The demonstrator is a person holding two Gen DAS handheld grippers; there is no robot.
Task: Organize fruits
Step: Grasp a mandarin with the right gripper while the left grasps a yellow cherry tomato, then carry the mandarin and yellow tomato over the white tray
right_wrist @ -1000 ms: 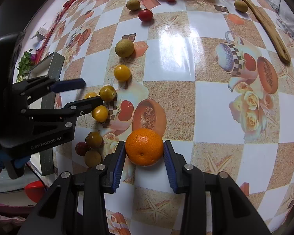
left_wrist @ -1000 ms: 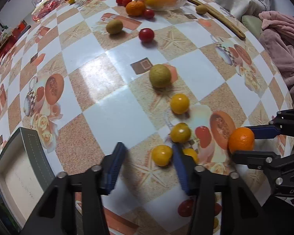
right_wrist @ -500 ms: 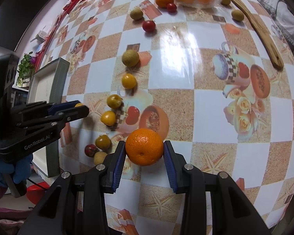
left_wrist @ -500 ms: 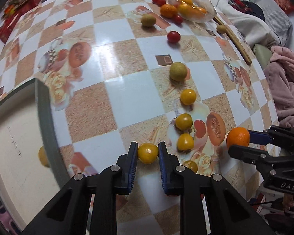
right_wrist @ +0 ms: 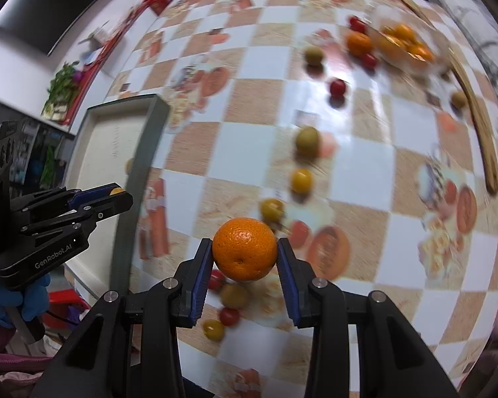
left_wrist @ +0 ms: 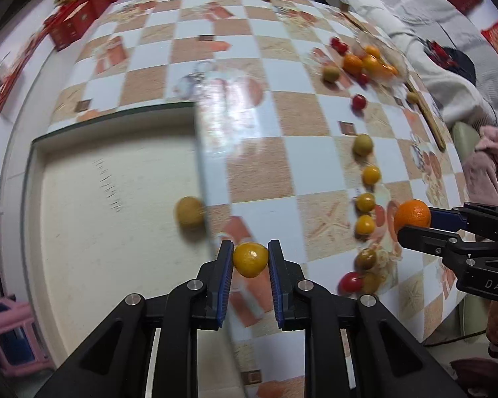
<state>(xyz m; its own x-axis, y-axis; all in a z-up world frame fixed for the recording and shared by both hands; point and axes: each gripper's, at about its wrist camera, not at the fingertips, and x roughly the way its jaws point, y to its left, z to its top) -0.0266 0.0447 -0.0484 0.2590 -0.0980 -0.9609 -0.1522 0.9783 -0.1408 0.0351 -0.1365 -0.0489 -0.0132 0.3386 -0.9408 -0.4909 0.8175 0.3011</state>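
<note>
Your left tool [left_wrist: 250, 260] is clamped on a small yellow-orange fruit [left_wrist: 250, 259] just beside the right rim of the white tray [left_wrist: 116, 165], where a greenish fruit [left_wrist: 189, 212] lies, while your right tool [right_wrist: 245, 255] grips an orange [right_wrist: 245, 248] above the desk [right_wrist: 365, 152], well right of that tray.

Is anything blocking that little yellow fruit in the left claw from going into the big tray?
Nothing visible does. The left gripper holds the yellow fruit above the table just beside the tray's near wall. The tray floor is bare apart from one greenish fruit lying by that wall.
</note>
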